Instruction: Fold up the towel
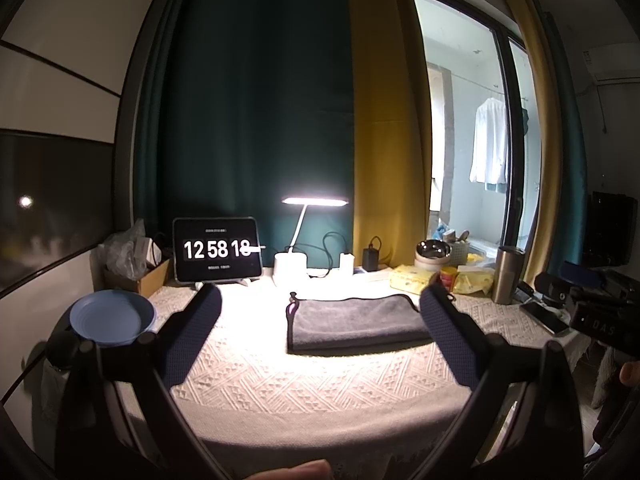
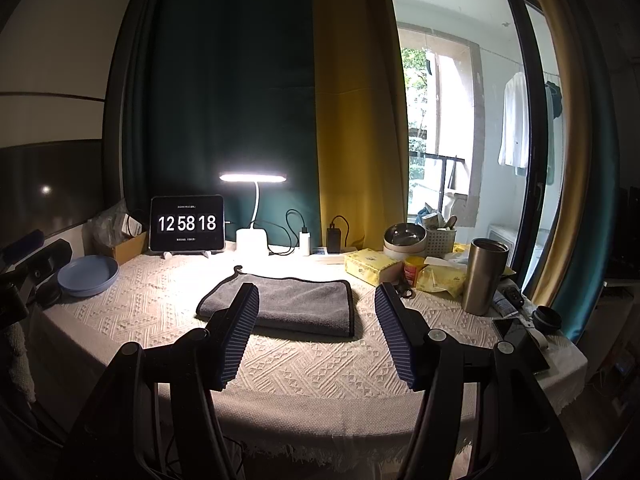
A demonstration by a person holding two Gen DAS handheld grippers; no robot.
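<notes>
Grey terry towel (image 2: 294,306) lies mid-table on the cream woven tablecloth (image 2: 312,364), under the desk lamp (image 2: 253,178). It looks already doubled over: the stacked layers show along the near edge, dark piping runs round the border, and a hanging loop sticks out at the far left corner.

Handling, my read: soft, light, limp. It'll drape and sag once lifted, with no stiffness to carry a fold. The pile should grip well against the ribbed pads, so slip risk is low. The bigger risk is pinching only the top layer, or catching the tablecloth with it.

Best hold: the piped corners or the edge, one per gripper, taking all layers. The piping is the firmest part.

Left gripper (image 1: 320,336) hovers short of the towel, fingers spread wide, holding nothing. Right gripper (image 2: 316,336) does the same: fingers apart, empty, lined up on the near edge.

Around it: blue plate (image 2: 88,276) at the left, clock tablet (image 2: 187,223) behind, steel tumbler (image 2: 485,276) and tissue pack (image 2: 372,266) to the right, all apart from the towel.
</notes>
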